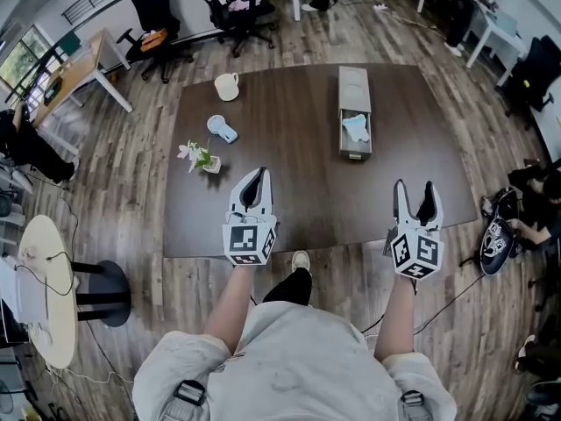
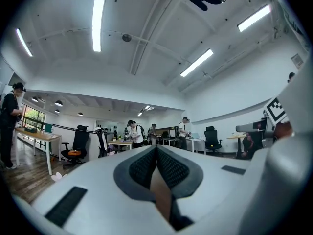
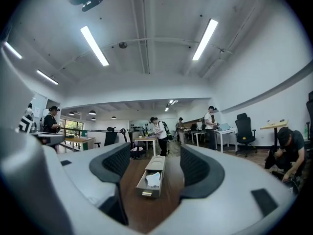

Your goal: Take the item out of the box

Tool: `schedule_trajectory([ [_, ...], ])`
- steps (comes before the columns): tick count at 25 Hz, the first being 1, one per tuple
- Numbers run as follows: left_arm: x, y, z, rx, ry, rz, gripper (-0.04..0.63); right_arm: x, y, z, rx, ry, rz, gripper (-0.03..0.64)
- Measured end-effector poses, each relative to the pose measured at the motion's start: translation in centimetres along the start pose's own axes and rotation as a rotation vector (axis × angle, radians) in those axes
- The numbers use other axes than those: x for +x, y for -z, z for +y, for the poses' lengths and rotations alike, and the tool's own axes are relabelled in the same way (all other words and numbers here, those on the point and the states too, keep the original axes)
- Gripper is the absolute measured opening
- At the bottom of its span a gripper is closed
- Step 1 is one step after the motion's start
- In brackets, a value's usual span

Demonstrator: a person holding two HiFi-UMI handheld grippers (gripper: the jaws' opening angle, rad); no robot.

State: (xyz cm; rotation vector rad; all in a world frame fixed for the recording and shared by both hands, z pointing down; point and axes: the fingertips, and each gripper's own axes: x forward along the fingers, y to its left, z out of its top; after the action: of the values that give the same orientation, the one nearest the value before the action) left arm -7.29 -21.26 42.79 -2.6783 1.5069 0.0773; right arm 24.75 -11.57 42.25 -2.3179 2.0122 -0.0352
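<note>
A long grey box (image 1: 354,110) lies on the dark brown table (image 1: 289,147), its drawer pulled out toward me. A pale blue-white item (image 1: 356,128) lies in the open drawer. In the right gripper view the box (image 3: 152,176) and the item (image 3: 153,178) sit straight ahead between the jaws. My right gripper (image 1: 415,196) is open near the table's front right edge, well short of the box. My left gripper (image 1: 253,185) hovers over the front left of the table, its jaws closed together with nothing between them.
A white mug (image 1: 227,86), a small light blue object (image 1: 222,128) and a little potted flower (image 1: 201,157) stand on the table's left half. Office chairs (image 1: 156,20) and desks ring the table. A person crouches at the right (image 1: 535,209). Several people stand far back.
</note>
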Motion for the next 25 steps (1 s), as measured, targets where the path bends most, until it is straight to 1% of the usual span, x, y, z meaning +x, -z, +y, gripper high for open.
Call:
schedule_trajectory([
  [4, 4.3, 0.5, 1.8, -0.009, -0.003, -0.009, 0.003, 4.8, -0.7, 0.4, -0.026, -0.008, -0.001, 0.318],
  [8, 8.5, 0.8, 4.0, 0.006, -0.008, -0.018, 0.003, 9.8, -1.5, 0.9, -0.042, -0.013, -0.013, 0.318],
  [13, 13.4, 1.0, 6.0, 0.019, -0.002, -0.028, 0.003, 15.2, -1.5, 1.6, -0.052, -0.024, -0.006, 0.319],
  [17, 16.4, 1.3, 6.5, 0.024, 0.014, -0.029, 0.003, 18.0, -1.1, 1.8, -0.053, -0.028, 0.005, 0.319],
  [21, 18.7, 1.6, 5.9, 0.017, 0.02, -0.023, 0.003, 20.0, -0.8, 0.8, -0.05, -0.031, 0.021, 0.318],
  [25, 20.5, 1.9, 5.1, 0.027, -0.002, -0.014, 0.003, 22.2, -1.1, -1.0, -0.039, -0.053, 0.014, 0.318],
])
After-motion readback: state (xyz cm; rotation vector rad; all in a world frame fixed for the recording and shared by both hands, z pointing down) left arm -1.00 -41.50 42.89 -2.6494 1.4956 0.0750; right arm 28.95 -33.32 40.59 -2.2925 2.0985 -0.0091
